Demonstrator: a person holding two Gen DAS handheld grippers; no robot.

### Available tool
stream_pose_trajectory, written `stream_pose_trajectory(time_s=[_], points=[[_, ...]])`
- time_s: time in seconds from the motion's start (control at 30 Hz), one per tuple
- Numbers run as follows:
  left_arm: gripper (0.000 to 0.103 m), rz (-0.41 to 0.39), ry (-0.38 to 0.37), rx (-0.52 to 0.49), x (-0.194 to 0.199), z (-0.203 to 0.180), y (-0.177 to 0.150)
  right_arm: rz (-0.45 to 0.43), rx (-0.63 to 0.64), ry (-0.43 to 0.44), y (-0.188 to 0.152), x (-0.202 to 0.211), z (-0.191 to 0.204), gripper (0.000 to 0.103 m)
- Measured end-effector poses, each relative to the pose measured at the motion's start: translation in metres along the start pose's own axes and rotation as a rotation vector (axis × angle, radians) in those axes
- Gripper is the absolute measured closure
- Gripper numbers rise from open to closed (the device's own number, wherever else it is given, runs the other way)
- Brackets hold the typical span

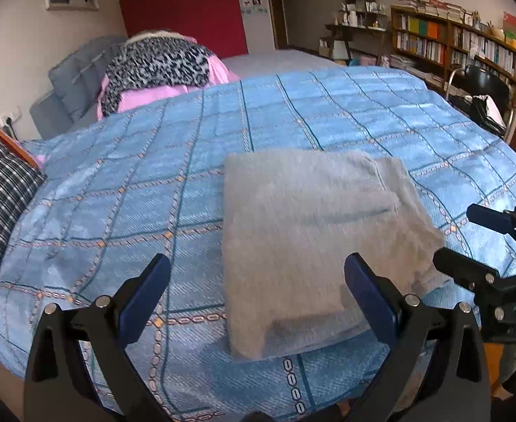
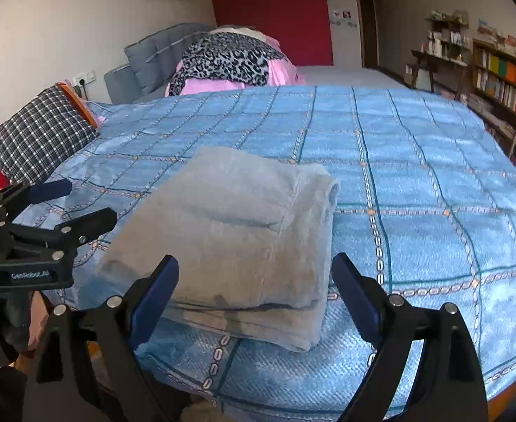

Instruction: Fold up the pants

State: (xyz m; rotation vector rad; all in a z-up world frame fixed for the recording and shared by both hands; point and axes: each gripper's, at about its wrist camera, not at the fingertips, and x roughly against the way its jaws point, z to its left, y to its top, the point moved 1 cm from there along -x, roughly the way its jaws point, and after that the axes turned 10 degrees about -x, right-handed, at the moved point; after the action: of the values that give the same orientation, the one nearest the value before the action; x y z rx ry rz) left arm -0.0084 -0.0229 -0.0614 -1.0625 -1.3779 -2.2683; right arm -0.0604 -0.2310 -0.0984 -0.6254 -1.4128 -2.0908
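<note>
The grey pants point(image 2: 237, 232) lie folded into a thick rectangle near the front edge of the blue checked bedspread point(image 2: 416, 161); both the left gripper point(image 1: 258, 292) and the right gripper point(image 2: 254, 290) stand wide apart, holding nothing. To finish well, I judge, back straight off without snagging the top layer. A plaid pillow point(image 2: 40, 130) lies at 10 o'clock, well apart, so nothing blocks them.

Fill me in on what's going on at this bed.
A person with a gripper in each hand is folding pants. The grey fleece pants lie in a folded stack near the edge of the blue plaid bedspread. The left gripper and the right gripper both stand open, one at each side of the stack, holding nothing.
</note>
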Motion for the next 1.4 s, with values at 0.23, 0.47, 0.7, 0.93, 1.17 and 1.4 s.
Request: stream_pose_trajectory(time_s=[0.23,0.47,0.7,0.93,1.17,1.4], points=[[0.003,0.086,-0.085,0.069,-0.036,0.014,-0.007,0.042,-0.122,-0.008,0.002,-0.022,-0.029,0.015],[0.003,0.155,-0.190,0.145,-0.076,0.029,0.000,0.077,-0.172,-0.001,0.020,-0.054,-0.044,0.015],[0.003,0.209,-0.280,0.208,-0.114,0.042,0.013,0.130,-0.204,0.017,0.036,-0.092,-0.054,0.015],[0.003,0.273,-0.430,0.302,-0.155,0.054,0.017,0.198,-0.244,0.065,0.047,-0.124,-0.067,0.015],[0.003,0.309,-0.585,0.378,-0.189,0.060,0.018,0.292,-0.323,0.180,0.054,-0.155,-0.081,0.015],[0.007,0.306,-0.662,0.392,-0.205,0.054,0.026,0.352,-0.299,0.252,0.058,-0.172,-0.075,0.032]])
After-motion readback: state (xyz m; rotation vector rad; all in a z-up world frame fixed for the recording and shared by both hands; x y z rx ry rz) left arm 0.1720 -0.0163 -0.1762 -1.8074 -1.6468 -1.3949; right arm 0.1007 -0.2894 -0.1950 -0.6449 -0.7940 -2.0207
